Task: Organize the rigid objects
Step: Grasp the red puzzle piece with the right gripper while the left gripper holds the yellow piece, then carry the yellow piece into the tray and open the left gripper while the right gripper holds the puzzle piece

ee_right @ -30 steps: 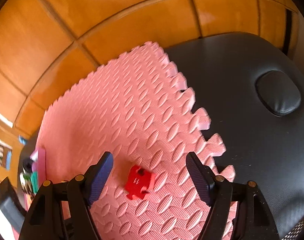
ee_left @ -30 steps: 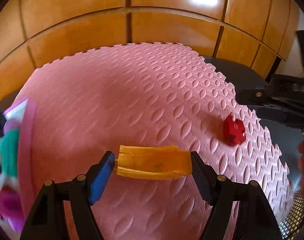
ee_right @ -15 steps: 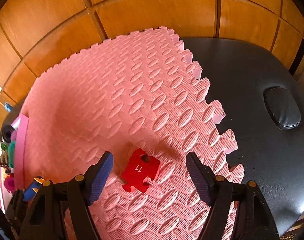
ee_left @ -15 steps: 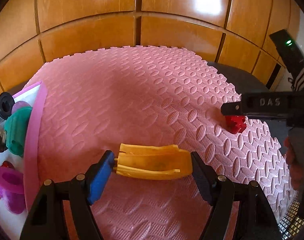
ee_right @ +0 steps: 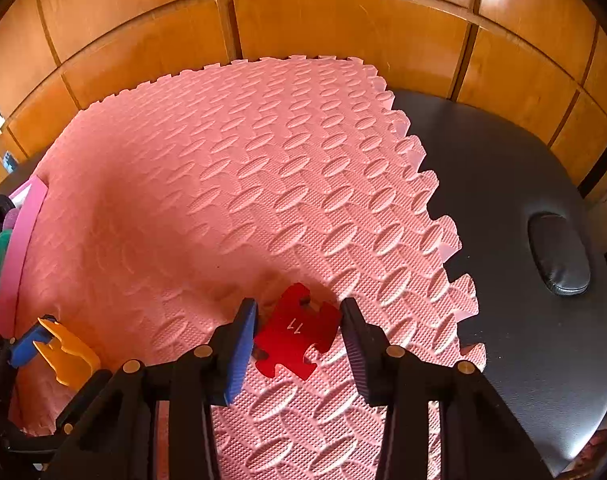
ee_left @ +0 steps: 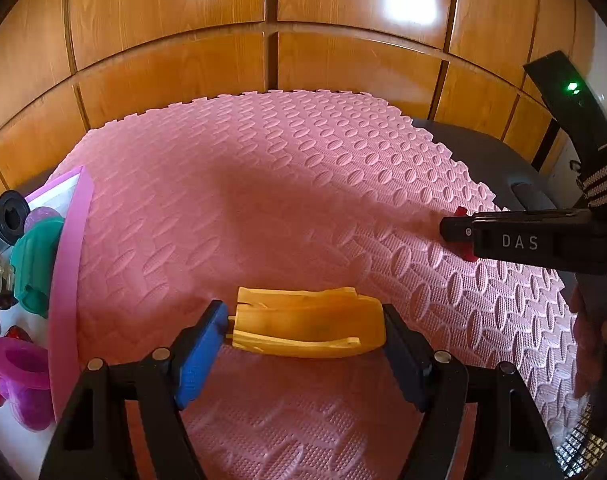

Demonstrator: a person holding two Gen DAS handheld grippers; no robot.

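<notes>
My left gripper (ee_left: 303,336) is shut on a yellow wooden track piece (ee_left: 307,328) and holds it just above the pink foam mat (ee_left: 263,200). It also shows in the right wrist view (ee_right: 69,354) at the lower left. My right gripper (ee_right: 299,332) is partly closed around a red puzzle piece (ee_right: 297,332) marked 11, which lies on the mat; its left pad touches the piece and its right pad stands a little apart. In the left wrist view the right gripper (ee_left: 447,228) hides most of the red piece (ee_left: 461,212).
A pink-rimmed white tray (ee_left: 69,256) at the mat's left edge holds a green toy (ee_left: 33,264), a magenta cup (ee_left: 19,360) and a black cylinder (ee_left: 11,212). Black padded table (ee_right: 523,240) lies right of the mat. Wooden panels stand behind.
My right gripper has come down over the red puzzle piece and its jaws have narrowed around it. My left gripper has kept hold of the yellow piece and turned slightly left toward the tray.
</notes>
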